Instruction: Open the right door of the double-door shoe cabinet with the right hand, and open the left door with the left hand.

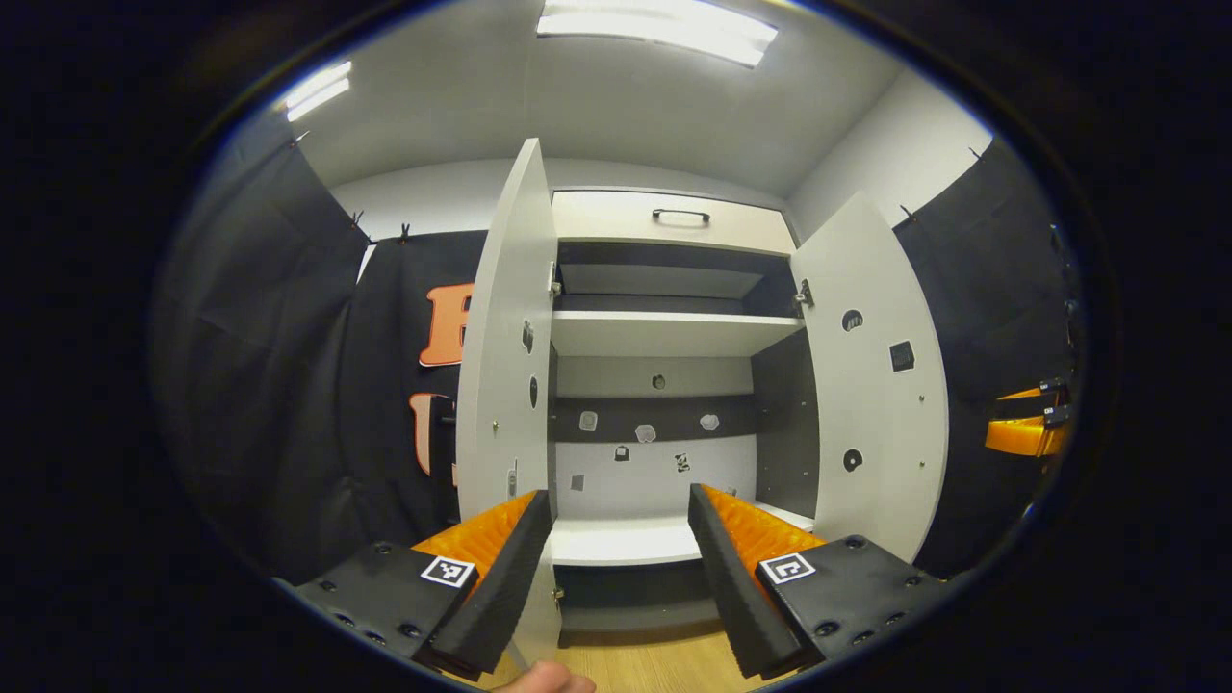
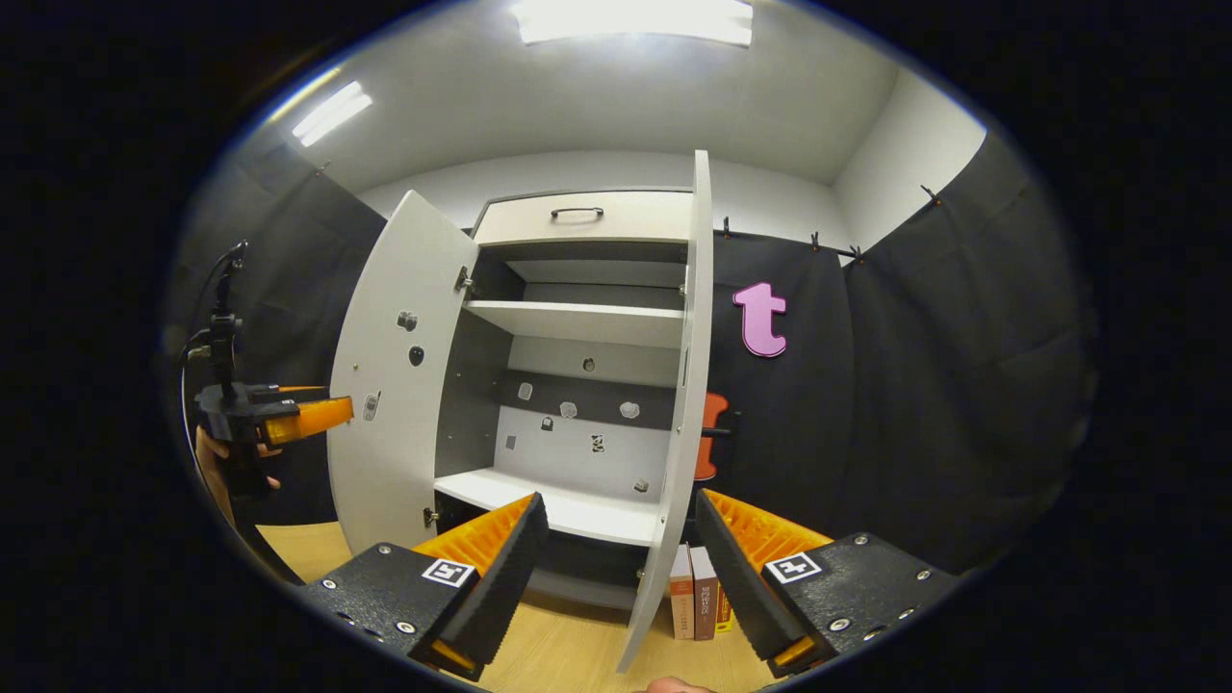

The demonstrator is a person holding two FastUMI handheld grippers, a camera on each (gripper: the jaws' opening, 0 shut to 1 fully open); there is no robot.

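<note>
The pale grey shoe cabinet [image 1: 664,332] stands ahead with both doors swung out. In the left gripper view the left door [image 1: 500,366] is nearly edge-on, and its lower edge runs down between my left gripper's [image 1: 621,563] open fingers, close to the left finger. The right door [image 1: 876,385] stands wide at the right, with the right gripper [image 1: 1006,428] beyond it. In the right gripper view the right door [image 2: 688,385] is edge-on and passes between my open right gripper [image 2: 621,563], with neither finger pressing it. The left door [image 2: 395,385] stands open, with the left gripper [image 2: 337,414] beside it.
Above the shelves [image 2: 577,322] sits a drawer with a dark handle [image 2: 577,212]. Several books [image 2: 698,606] stand on the wooden floor [image 2: 568,645] right of the cabinet. A hand [image 2: 217,472] holds the left gripper. Black cloth walls enclose both sides.
</note>
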